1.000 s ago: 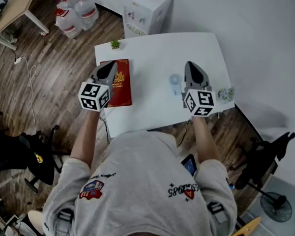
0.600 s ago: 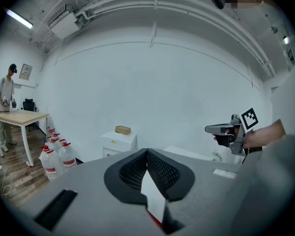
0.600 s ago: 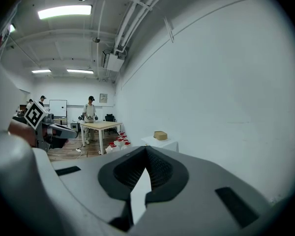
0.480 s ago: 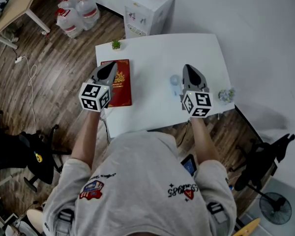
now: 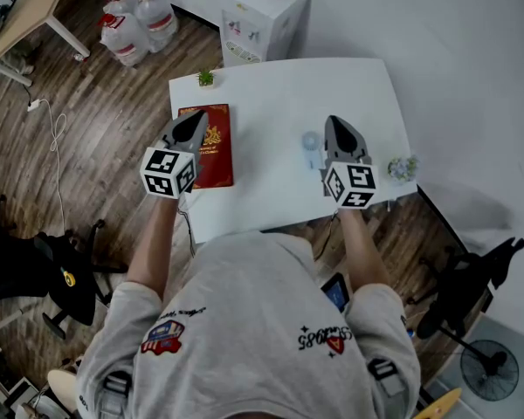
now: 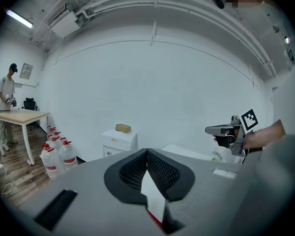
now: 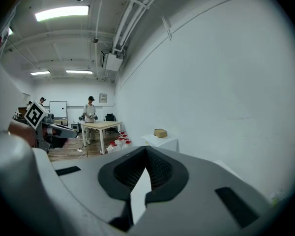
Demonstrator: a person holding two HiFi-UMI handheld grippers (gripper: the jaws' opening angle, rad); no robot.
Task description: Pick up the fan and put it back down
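At left: left gripper [image 5: 197, 119], jaws together on nothing, above a red book [image 5: 217, 160]. At nine o'clock of the right gripper [image 5: 334, 122], likewise closed and empty: small handheld fan [image 5: 312, 151], flat on the white table [image 5: 271, 94]. Fits before lifting or after setting down; avoid nudging it.

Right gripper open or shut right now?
Shut. In the right gripper view, the right gripper has its jaws meeting at the tips, with nothing held between them.

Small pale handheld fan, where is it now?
Head view: the fan lies on the white table, just left of the right tool, right of the red book.
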